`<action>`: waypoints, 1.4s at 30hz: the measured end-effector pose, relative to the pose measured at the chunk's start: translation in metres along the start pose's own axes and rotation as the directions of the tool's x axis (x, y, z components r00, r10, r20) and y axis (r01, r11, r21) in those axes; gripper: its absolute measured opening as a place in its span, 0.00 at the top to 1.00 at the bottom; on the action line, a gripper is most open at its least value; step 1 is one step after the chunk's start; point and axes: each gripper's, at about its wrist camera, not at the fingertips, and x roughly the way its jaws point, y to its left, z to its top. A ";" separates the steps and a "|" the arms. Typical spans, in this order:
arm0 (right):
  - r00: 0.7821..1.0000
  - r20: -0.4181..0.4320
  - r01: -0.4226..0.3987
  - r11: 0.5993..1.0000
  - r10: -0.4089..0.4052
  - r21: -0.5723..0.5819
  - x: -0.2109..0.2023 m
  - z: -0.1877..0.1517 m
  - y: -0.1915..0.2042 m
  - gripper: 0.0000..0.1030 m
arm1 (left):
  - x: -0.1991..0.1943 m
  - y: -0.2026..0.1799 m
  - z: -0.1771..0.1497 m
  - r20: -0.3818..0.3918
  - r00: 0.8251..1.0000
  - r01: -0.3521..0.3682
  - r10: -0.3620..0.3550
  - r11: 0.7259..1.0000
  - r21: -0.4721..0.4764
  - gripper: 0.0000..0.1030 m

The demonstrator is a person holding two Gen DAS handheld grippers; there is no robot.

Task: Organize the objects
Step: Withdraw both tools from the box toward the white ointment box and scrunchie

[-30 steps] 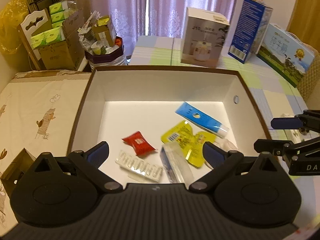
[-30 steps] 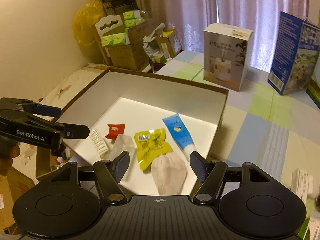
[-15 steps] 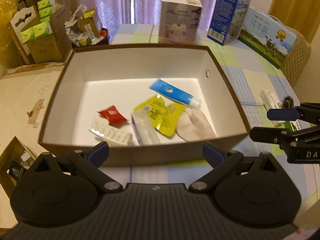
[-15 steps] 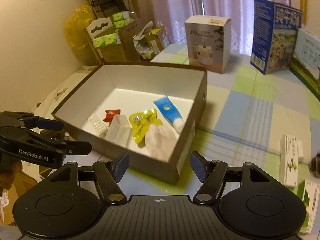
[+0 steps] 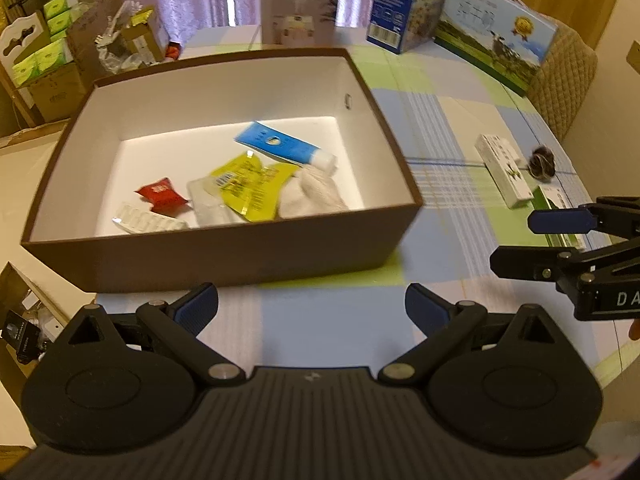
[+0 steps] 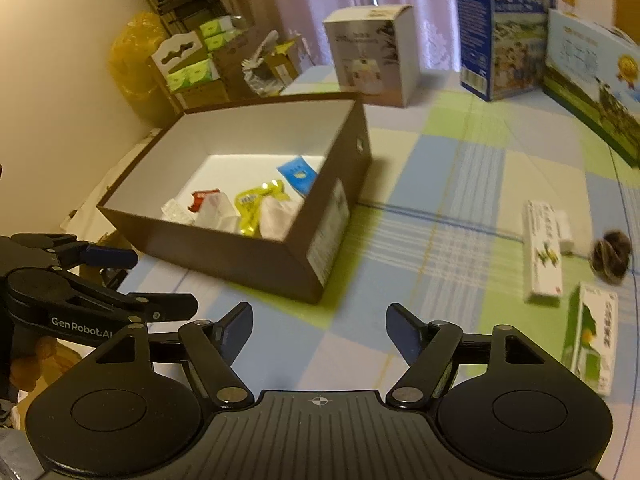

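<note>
A brown box (image 5: 224, 252) with a white inside stands on the checked tablecloth; it also shows in the right wrist view (image 6: 240, 248). In it lie a blue tube (image 5: 284, 146), a yellow pouch (image 5: 248, 186), a red packet (image 5: 160, 196), a blister strip (image 5: 148, 222) and a white cloth (image 5: 312, 196). On the cloth to the right lie a white carton (image 6: 542, 250), a green and white carton (image 6: 592, 336) and a dark fuzzy ball (image 6: 610, 254). My left gripper (image 5: 312, 306) is open and empty in front of the box. My right gripper (image 6: 320, 330) is open and empty, right of the box's near corner.
A white product box (image 5: 300, 4), a blue carton (image 5: 404, 4) and a green gift box (image 5: 496, 52) stand at the table's far side. Cardboard boxes with tissue packs (image 5: 40, 52) are stacked beyond the table's left. A quilted chair back (image 5: 564, 80) is at the far right.
Both grippers have pulled back out of the box toward me, and stayed open. The box now lies wholly ahead of them, and the cartons and ball at the right have come into view.
</note>
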 end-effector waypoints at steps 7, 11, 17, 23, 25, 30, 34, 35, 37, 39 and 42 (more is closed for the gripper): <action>0.999 -0.036 0.033 0.999 -0.031 0.040 -0.016 -0.021 -0.029 0.30 | 0.003 -0.034 -0.003 -0.011 1.000 0.017 -0.017 0.999 0.047 0.04; 0.997 -0.047 0.068 0.997 -0.066 0.047 -0.026 -0.031 -0.042 0.30 | 0.005 -0.054 -0.002 -0.015 0.999 0.031 -0.030 0.997 0.073 0.04; 0.992 -0.051 0.118 0.990 -0.115 0.073 -0.038 -0.044 -0.064 0.30 | 0.010 -0.082 0.000 -0.021 0.999 0.047 -0.045 0.993 0.107 0.04; 0.983 -0.081 0.175 0.979 -0.167 0.101 -0.045 -0.056 -0.087 0.30 | 0.021 -0.106 0.008 -0.026 0.999 0.045 -0.041 0.988 0.151 0.04; 0.980 -0.086 0.189 0.975 -0.179 0.121 -0.048 -0.059 -0.096 0.30 | 0.025 -0.116 0.010 -0.028 0.999 0.051 -0.047 0.985 0.166 0.04; 0.970 -0.098 0.240 0.952 -0.225 0.191 -0.055 -0.065 -0.120 0.30 | 0.035 -0.138 0.016 -0.038 0.997 0.069 -0.063 0.978 0.197 0.04; 0.962 -0.111 0.271 0.930 -0.251 0.246 -0.060 -0.070 -0.139 0.30 | 0.042 -0.154 0.019 -0.044 0.996 0.079 -0.071 0.972 0.220 0.04; 0.959 -0.113 0.281 0.926 -0.261 0.251 -0.061 -0.071 -0.143 0.30 | 0.044 -0.158 0.020 -0.044 0.996 0.082 -0.074 0.971 0.226 0.04; 0.954 -0.117 0.299 0.917 -0.277 0.263 -0.061 -0.073 -0.149 0.30 | 0.049 -0.165 0.022 -0.048 0.996 0.087 -0.078 0.969 0.233 0.04; 0.952 -0.113 0.306 0.911 -0.285 0.277 -0.061 -0.074 -0.155 0.30 | 0.054 -0.170 0.025 -0.054 0.995 0.090 -0.080 0.968 0.236 0.04; 0.947 -0.101 0.321 0.902 -0.305 0.287 -0.058 -0.074 -0.163 0.30 | 0.062 -0.178 0.029 -0.062 0.995 0.093 -0.080 0.966 0.240 0.04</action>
